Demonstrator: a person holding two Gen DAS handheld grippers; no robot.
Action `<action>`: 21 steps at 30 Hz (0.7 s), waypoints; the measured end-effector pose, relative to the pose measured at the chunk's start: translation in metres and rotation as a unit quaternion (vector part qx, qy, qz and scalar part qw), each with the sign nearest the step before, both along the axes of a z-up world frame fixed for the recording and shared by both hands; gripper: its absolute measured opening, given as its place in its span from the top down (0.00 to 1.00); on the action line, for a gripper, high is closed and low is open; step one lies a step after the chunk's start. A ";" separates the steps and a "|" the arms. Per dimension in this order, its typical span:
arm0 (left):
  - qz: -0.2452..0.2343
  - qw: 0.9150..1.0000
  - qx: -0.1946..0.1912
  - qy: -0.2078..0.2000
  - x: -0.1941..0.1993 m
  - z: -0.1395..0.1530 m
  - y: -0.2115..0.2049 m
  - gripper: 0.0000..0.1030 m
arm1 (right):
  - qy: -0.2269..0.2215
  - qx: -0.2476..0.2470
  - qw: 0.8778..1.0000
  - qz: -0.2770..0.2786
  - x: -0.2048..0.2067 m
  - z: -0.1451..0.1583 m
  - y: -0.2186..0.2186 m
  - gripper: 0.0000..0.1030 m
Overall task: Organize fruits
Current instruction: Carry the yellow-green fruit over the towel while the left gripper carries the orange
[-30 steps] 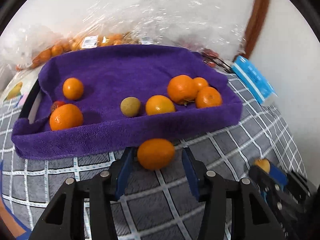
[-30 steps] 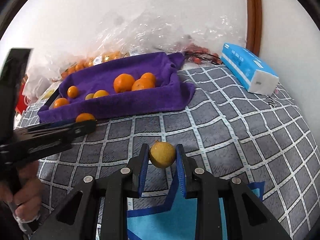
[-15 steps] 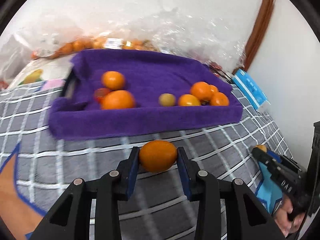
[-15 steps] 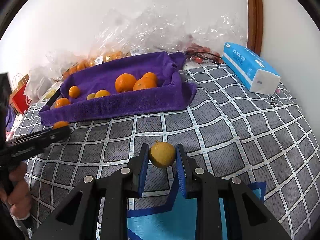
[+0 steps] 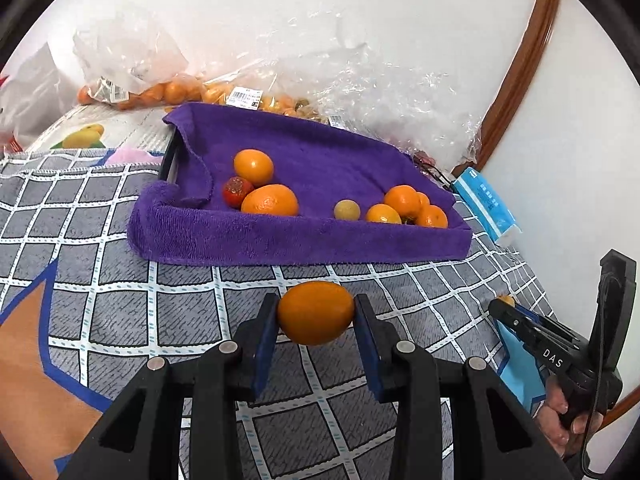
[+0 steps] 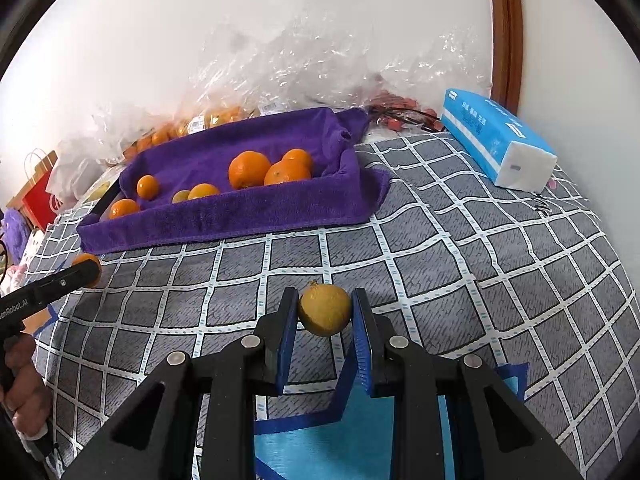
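Well, both grippers were loaded. The left gripper (image 5: 316, 314) had its blue pads clamped on an orange (image 5: 316, 312), one pad on each side, held over the grey checked cloth (image 5: 180, 312) just short of the tray. The right gripper (image 6: 325, 312) was squeezed on a smaller yellow fruit (image 6: 325, 309), stem nub up, also above the cloth and well back from the tray.

The tray (image 5: 300, 246), lined with a purple towel, sat ahead of both. In it on the left lay two oranges (image 5: 270, 200) and a small red fruit (image 5: 237, 192), touching one another; on the right, a cluster of oranges (image 5: 404, 200) with a small yellowish fruit (image 5: 347, 209) just beside them. In the right wrist view the same tray (image 6: 224, 220) showed with its front wall hiding the lower parts of the fruit, so the exact count there was hard to call.

Behind the tray, crumpled plastic bags (image 5: 360, 80) leaned on the wall, with bagged oranges (image 5: 168, 92) under them. A blue tissue pack (image 6: 496, 140) lay on the cloth right of the tray, near the wooden door frame (image 6: 504, 32).
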State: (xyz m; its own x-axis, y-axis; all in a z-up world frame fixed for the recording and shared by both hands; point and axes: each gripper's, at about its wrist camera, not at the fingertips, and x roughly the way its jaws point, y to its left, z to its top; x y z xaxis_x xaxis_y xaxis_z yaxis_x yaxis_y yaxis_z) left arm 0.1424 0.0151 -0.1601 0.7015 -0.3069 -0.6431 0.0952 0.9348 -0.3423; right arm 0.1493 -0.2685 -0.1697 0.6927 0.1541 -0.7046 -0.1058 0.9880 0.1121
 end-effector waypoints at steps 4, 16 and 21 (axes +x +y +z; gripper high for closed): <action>-0.001 1.000 -0.009 -0.009 -0.004 0.003 0.003 0.66 | -0.006 -0.001 1.000 -0.002 -0.001 0.002 0.000 0.74; 0.009 0.998 -0.053 -0.031 -0.014 0.029 0.021 0.66 | -0.011 -0.021 1.000 0.019 -0.014 0.025 0.032 0.74; 0.024 0.998 -0.042 -0.045 -0.008 0.057 0.034 0.66 | -0.026 -0.011 0.999 0.038 -0.005 0.049 0.049 0.74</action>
